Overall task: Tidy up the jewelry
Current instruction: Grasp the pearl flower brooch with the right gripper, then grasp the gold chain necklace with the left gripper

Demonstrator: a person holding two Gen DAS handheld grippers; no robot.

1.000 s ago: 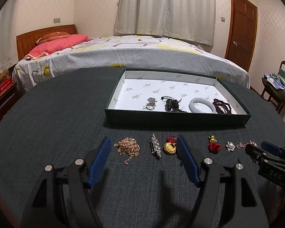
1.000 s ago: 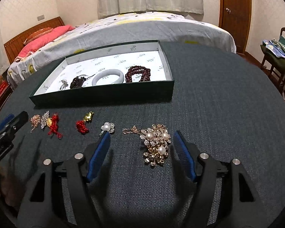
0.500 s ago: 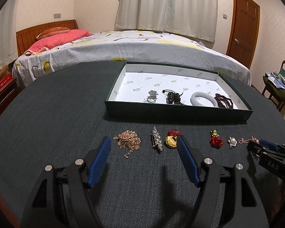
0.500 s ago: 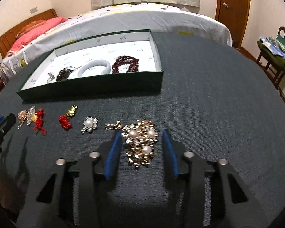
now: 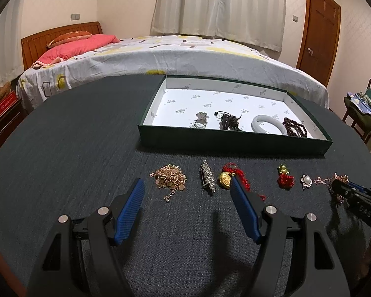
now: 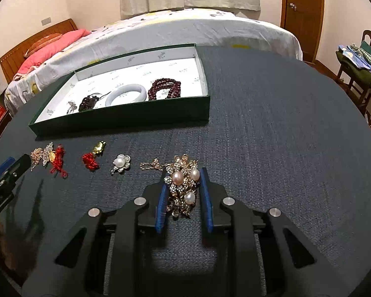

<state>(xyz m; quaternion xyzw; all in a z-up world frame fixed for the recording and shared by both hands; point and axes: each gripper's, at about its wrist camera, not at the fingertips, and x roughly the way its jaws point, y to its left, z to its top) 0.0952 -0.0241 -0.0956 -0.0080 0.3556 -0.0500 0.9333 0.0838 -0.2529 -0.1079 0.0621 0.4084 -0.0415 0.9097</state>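
Note:
A green box (image 5: 235, 146) (image 6: 121, 118) with a white inside holds a white bangle (image 6: 126, 94), dark red beads (image 6: 164, 89), a dark pendant (image 6: 87, 102) and a small silver piece (image 5: 200, 120). On the table in front lie a gold chain (image 5: 169, 179), a crystal brooch (image 5: 207, 178), a gold-and-red charm (image 5: 226, 178), a red knot charm (image 6: 90, 159) and a pearl flower (image 6: 121, 163). My right gripper (image 6: 184, 173) has closed around a gold pearl brooch (image 6: 183, 185). My left gripper (image 5: 188, 185) is open and empty just before the chain and the brooch.
The round dark table (image 6: 284, 123) has a bed (image 5: 175, 57) behind it. A chair with clothes (image 6: 361, 61) stands at the right, and a wooden door (image 5: 319, 37) is beyond it.
My right gripper has moved forward over the pearl brooch and its jaws have narrowed onto it. My left gripper has risen slightly and stayed open.

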